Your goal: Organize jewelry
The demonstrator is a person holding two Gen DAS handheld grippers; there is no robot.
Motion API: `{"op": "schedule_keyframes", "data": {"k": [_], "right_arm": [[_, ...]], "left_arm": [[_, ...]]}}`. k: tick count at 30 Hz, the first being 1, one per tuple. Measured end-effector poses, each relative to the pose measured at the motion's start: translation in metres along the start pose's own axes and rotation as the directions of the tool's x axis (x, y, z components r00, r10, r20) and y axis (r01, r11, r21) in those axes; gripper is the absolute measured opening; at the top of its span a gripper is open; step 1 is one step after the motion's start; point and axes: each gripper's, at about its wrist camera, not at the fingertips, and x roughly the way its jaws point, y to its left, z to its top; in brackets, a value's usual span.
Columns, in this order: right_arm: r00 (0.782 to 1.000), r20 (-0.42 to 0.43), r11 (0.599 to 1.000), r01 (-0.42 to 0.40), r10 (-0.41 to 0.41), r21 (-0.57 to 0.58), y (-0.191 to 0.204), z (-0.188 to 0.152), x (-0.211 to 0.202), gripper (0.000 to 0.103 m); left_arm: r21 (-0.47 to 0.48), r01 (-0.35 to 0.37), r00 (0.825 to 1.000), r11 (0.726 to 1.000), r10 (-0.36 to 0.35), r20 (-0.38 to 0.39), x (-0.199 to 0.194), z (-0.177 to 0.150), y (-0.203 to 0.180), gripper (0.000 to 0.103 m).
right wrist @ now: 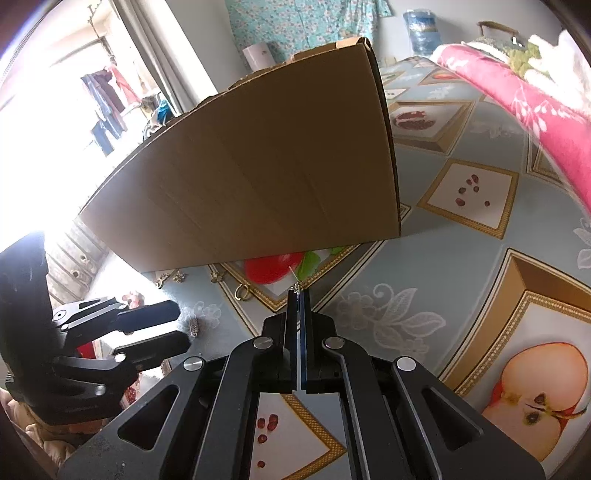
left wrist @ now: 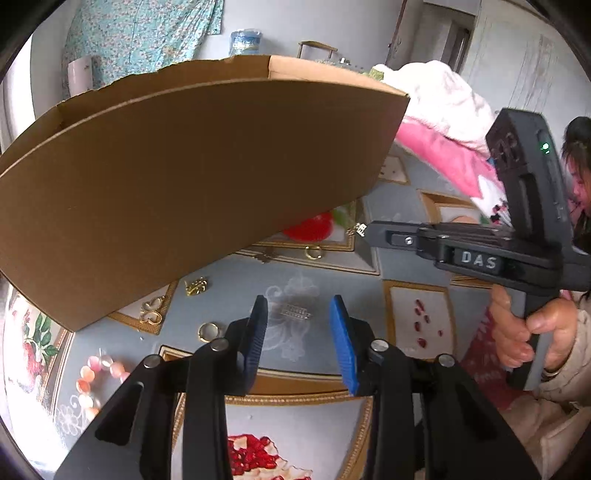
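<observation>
Between your parted left gripper (left wrist: 299,314) jaws lies a silver clasp (left wrist: 294,312) (untouched); the right gripper (right wrist: 298,291) pinches a small charm (right wrist: 296,286), which needs boxing next.

Tablecloth (right wrist: 461,266): grey-blue, gold-framed fruit prints. Pink floral cloth (right wrist: 535,110) bunched at far right, white towel (left wrist: 439,96) on top. Teal floral fabric (left wrist: 140,33) hangs on back wall. Blue-wrapped roll (right wrist: 421,35) and white cylinder (right wrist: 258,55) stand behind.
</observation>
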Motion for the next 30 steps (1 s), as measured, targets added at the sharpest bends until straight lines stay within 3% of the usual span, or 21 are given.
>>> {"op": "schedule_keyframes", "data": {"k": [9,14,30], "right_arm": [[1.0,0.0,1.0,-0.007,0.007,0.003,-0.003,-0.002,0.002,0.0],[1.0,0.0,1.0,-0.006,0.006,0.003,-0.003,-0.002,0.002,0.0],[1.0,0.0,1.0,-0.007,0.007,0.003,-0.003,-0.002,0.002,0.0]], "left_arm": [[0.07,-0.057,0.998,0.996,0.056,0.014,0.005,-0.001,-0.009,0.034],[0.119,-0.074,0.997,0.99,0.073,0.013,0.005,-0.003,-0.014,0.025],[0.16,-0.066,0.998,0.985,0.066,0.001,0.007,0.0,-0.017,0.015]]}}
